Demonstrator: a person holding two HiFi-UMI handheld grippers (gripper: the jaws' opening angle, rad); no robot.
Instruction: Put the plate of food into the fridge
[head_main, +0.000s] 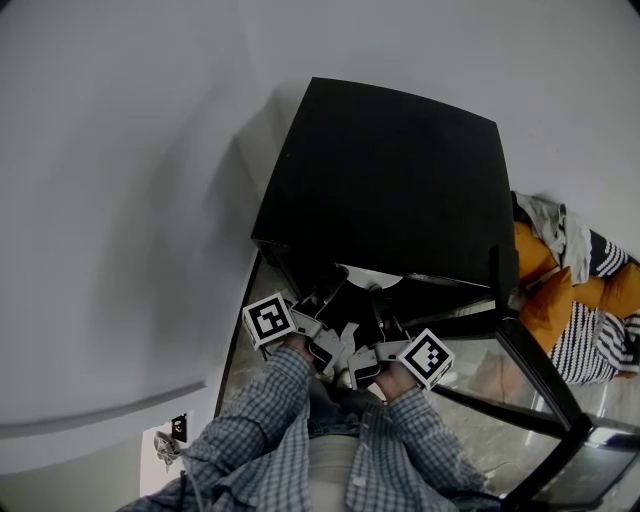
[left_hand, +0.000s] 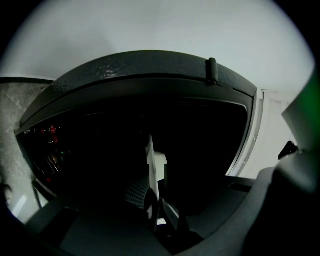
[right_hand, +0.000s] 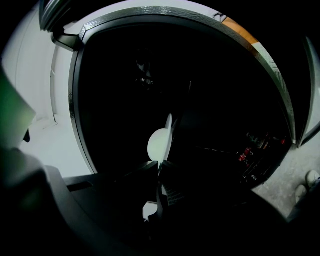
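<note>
Two-sided grasp: left gripper (left_hand: 155, 189), right gripper (right_hand: 159, 171) fingers clenched on thin white plate (head_main: 372, 277); fridge (head_main: 390, 170) dark.

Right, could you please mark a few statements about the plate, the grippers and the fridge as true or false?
1. The left gripper and the right gripper each clamp the white plate by its rim. True.
2. The fridge is white. False: it is black.
3. The fridge door is shut. False: it stands open, and both gripper views look into the dark interior.
4. In the head view, orange and striped fabric lies to the right of the fridge. True.
</note>
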